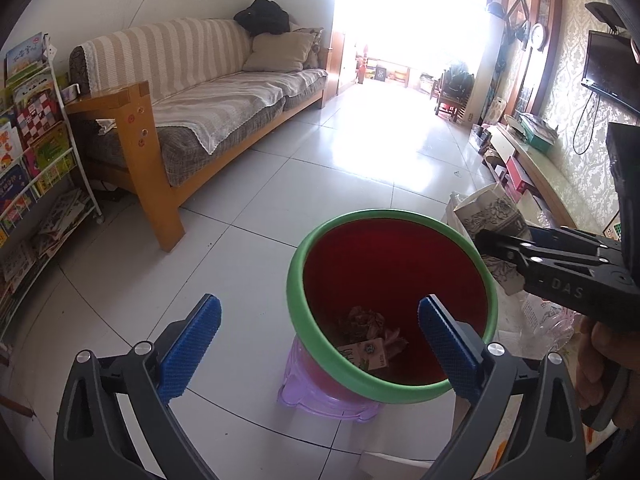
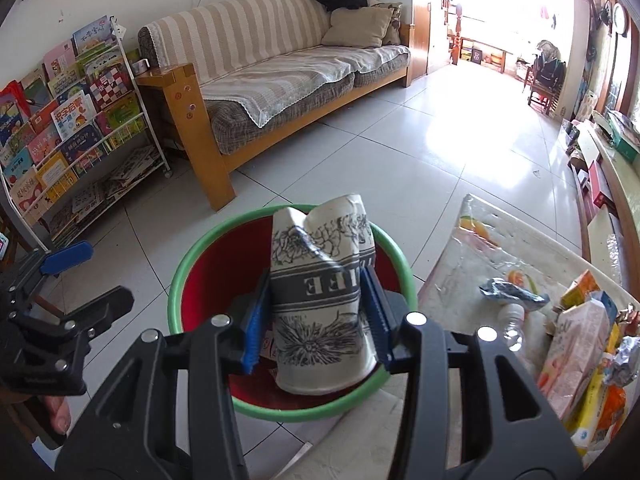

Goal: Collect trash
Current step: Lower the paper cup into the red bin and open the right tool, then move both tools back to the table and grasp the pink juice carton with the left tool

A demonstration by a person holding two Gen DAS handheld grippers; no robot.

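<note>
Crumpled paper cup [image 2: 324,300] is what we grip in our right gripper [image 2: 318,316], held above the green-rimmed red bin [image 2: 200,248] so it can drop inside. Its grey band shows upside-down letters, seemingly "FEE". Our left gripper [image 1: 320,340] hangs released and empty over the bin, where other scraps already lie. More trash [image 2: 576,332] waits on the counter [image 2: 460,268] near its right edge.

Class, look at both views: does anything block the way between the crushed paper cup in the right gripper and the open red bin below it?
Nothing visible does. The right gripper holds the crushed white printed paper cup over the green-rimmed red bin, whose mouth is open; the left gripper stands empty nearby.
</note>
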